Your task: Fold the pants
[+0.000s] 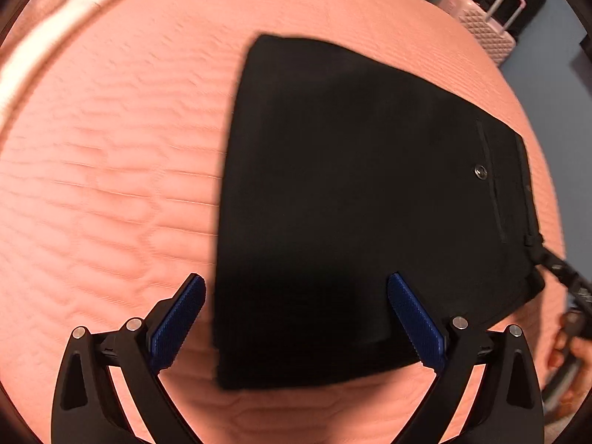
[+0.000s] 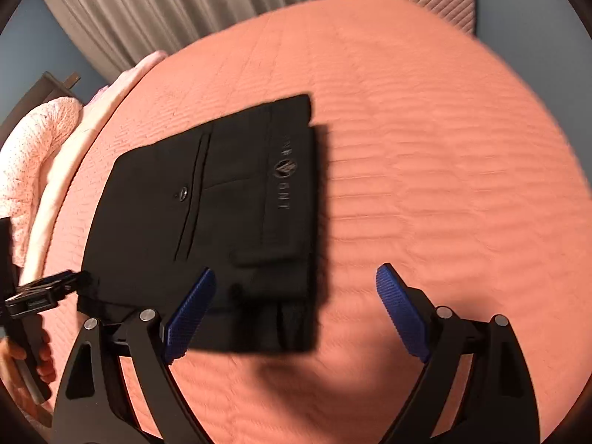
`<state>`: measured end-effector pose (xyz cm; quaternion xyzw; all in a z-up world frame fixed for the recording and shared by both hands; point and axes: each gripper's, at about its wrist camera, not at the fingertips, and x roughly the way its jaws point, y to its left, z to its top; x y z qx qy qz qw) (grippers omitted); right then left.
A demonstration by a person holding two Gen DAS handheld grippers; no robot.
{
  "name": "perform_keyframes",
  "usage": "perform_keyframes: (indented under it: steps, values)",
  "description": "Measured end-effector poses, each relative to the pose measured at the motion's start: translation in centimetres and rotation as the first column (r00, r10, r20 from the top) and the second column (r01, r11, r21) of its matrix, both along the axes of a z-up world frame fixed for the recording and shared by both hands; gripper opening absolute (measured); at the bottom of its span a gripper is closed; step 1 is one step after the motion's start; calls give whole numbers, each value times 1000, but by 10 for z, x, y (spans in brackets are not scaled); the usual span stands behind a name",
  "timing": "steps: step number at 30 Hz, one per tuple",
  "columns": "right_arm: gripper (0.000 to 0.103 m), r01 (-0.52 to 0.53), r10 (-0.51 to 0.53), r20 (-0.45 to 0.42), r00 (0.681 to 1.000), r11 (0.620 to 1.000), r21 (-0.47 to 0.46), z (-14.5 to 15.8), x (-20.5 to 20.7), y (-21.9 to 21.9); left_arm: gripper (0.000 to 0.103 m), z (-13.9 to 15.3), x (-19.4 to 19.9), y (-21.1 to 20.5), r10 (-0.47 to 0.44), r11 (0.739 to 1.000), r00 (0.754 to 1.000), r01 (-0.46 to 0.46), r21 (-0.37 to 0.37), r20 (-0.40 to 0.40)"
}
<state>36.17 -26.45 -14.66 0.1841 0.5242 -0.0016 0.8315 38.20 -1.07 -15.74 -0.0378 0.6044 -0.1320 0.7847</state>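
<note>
The black pants (image 1: 351, 203) lie folded into a compact rectangle on the salmon bedspread (image 1: 111, 185); a back pocket with a button faces up. In the right wrist view the pants (image 2: 207, 222) show a printed logo near the waistband. My left gripper (image 1: 296, 318) is open, hovering just above the near edge of the pants, holding nothing. My right gripper (image 2: 296, 307) is open and empty, above the near right corner of the pants. The other gripper shows at the right edge of the left view (image 1: 569, 288) and at the left edge of the right view (image 2: 40, 296).
The bedspread (image 2: 444, 148) spreads wide to the left of the pants in the left view and to the right in the right view. A pink suitcase (image 1: 488, 26) stands beyond the bed. White and floral bedding (image 2: 33, 155) lies at the bed's head, with curtains (image 2: 166, 3) behind.
</note>
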Motion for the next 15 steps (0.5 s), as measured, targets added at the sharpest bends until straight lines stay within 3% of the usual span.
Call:
perform_keyframes:
  steps: [4,7,10,12,13,14,15]
  values:
    - [91,8,-8,29,1000,1000,-12,-6,-4,4,98,-13,7,7,7,995,1000,-8,-95,-10]
    - [89,-2,4,61,998,1000,-25,-7,0,13,98,-15,11,5,-6,996,1000,8,-93,22]
    - [61,-19,21,76,997,999,-31,-5,2,23,97,-16,15,-7,-23,999,998,25,-48,50]
    - [44,-9,11,66,998,999,-40,-6,11,24,86,-12,17,-10,-10,999,998,12,-46,54]
    - [33,-7,9,63,998,1000,-23,-4,13,24,69,-9,17,-11,-9,998,998,12,-57,55]
    - [27,0,1,59,998,1000,-7,-1,14,25,43,-4,16,-11,-8,997,998,12,-73,57]
    - [25,5,-4,59,998,1000,-11,4,14,27,30,5,12,-10,1,997,998,4,-72,67]
